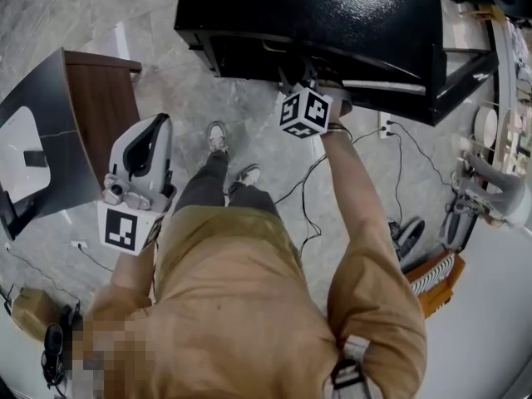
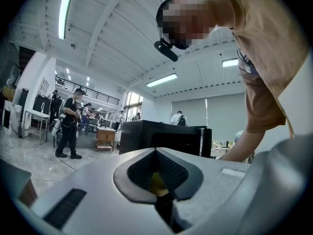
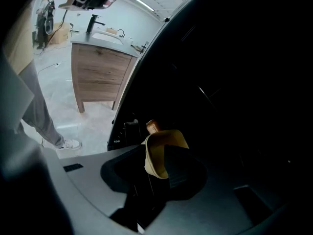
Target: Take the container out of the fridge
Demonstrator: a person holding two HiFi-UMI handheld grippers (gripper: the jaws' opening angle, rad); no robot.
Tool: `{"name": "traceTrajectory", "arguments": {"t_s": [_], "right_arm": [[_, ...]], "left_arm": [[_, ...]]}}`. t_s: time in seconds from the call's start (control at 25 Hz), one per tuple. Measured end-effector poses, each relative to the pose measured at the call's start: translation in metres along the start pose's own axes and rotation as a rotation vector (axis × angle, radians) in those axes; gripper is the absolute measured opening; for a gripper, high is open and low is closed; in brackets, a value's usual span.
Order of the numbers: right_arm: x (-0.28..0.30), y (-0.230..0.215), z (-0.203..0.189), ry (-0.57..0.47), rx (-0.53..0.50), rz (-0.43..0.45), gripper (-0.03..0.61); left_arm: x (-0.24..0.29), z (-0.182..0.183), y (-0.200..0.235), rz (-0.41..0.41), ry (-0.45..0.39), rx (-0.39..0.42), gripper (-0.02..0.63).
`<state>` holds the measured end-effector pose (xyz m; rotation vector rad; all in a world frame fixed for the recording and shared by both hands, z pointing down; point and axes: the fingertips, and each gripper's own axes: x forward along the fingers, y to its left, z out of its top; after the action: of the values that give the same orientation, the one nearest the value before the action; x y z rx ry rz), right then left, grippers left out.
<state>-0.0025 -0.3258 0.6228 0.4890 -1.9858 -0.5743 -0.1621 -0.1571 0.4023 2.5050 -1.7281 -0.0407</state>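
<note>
Since the right claw [image 3: 168, 153] is at the mouth of the fridge [image 1: 332, 15], we place the container inside it, not out yet. A small orange-brown thing [image 3: 152, 126] sits just past the claw tip in the right gripper view and may be it, but it is too dim to confirm. Right claw opening: we cannot tell. One ribbed pad shows with a curved tan piece against it, and the other jaw is lost in black. Left claw [image 2: 156, 163]: narrow, pads meeting at the tip, nothing from the scene between them, held low beside the person's body.

Risks, as we judge them:
- The inside is near black, so the claw could knock the container over before closing on it.
- A shallow or off-centre grip could let it slip onto the stone floor [image 1: 208, 81].
- Cords [image 1: 302, 210] trail near the shoes [image 1: 218, 135], so a step back could snag one.
- The door [image 1: 465, 73] stands swung out at the right, and an elbow could catch it.

Views:
- Head view alone gives the arm's reach, the door, the cords and both claws together, but the fridge top hides everything inside.
- Right gripper view alone looks inside, and also catches a wooden cabinet [image 3: 98, 77] with a sink.
- Left gripper view points away and up: ceiling lights, bystanders [image 2: 68, 126], and the fridge front from a distance.
</note>
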Motion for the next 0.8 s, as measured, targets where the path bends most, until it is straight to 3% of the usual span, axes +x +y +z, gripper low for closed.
{"name": "traceTrajectory", "arguments": {"t_s": [0.8], "right_arm": [[0.047, 0.012, -0.019, 0.048, -0.07, 0.067, 0.117]], "left_arm": [[0.012, -0.017, 0.013, 0.017, 0.022, -0.016, 0.0]]}}
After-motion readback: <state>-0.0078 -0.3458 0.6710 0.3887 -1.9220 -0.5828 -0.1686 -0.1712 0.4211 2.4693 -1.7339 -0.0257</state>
